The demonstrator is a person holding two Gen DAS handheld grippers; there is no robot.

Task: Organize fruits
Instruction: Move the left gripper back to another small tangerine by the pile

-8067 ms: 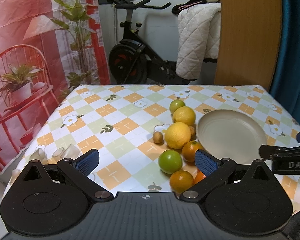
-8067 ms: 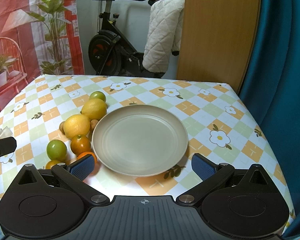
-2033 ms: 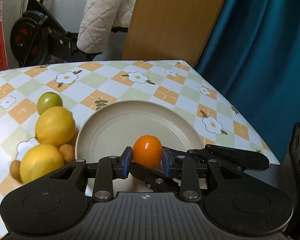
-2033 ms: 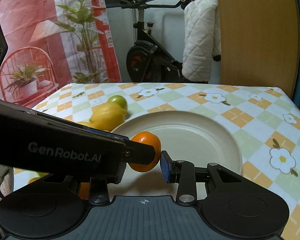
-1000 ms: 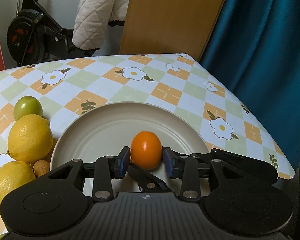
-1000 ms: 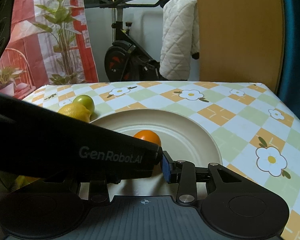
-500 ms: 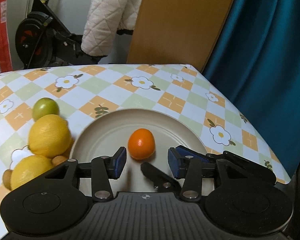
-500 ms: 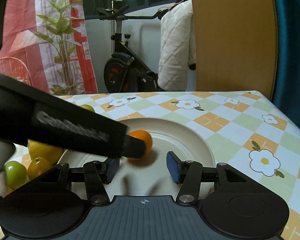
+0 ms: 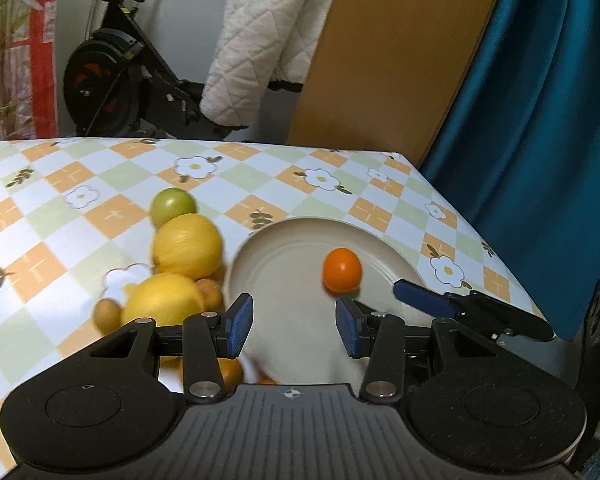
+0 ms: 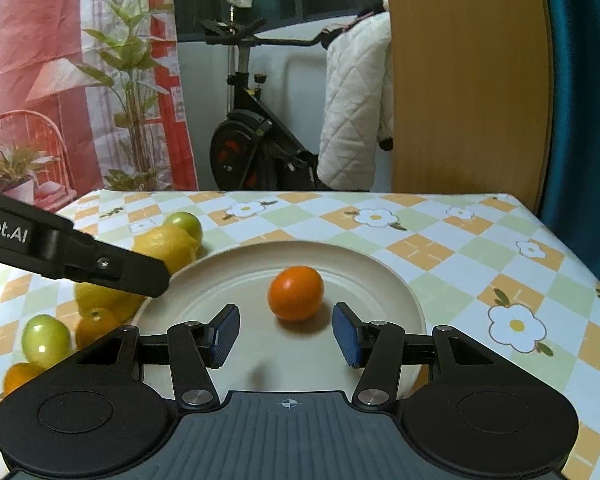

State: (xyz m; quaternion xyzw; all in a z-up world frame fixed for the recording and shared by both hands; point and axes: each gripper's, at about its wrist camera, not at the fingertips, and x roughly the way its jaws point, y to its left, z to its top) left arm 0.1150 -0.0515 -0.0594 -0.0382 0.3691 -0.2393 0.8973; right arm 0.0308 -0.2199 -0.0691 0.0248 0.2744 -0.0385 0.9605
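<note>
A small orange [image 10: 295, 292] lies alone on the beige plate [image 10: 372, 280], free of both grippers. My right gripper [image 10: 285, 336] is open just in front of the orange, its blue pads apart and not touching it. My left gripper [image 9: 293, 324] is open too and hangs over the plate's near left part [image 9: 283, 272]; the orange [image 9: 342, 270] lies ahead of its right finger. The left gripper's black finger [image 10: 99, 264] crosses the right wrist view on the left. The right gripper's blue-tipped finger [image 9: 424, 302] shows at the plate's right rim.
Left of the plate lie two lemons [image 9: 187, 246] [image 9: 161, 300], a green fruit [image 9: 171, 204], small brown fruits [image 9: 107, 314], another green fruit [image 10: 45, 338] and oranges [image 10: 95, 326]. The table's right edge meets a teal curtain [image 9: 540, 120]. An exercise bike [image 10: 251, 148] stands behind.
Both grippers have opened and let go of the orange, which stays on the plate. Both have drawn back from it, the left one further and towards the left.
</note>
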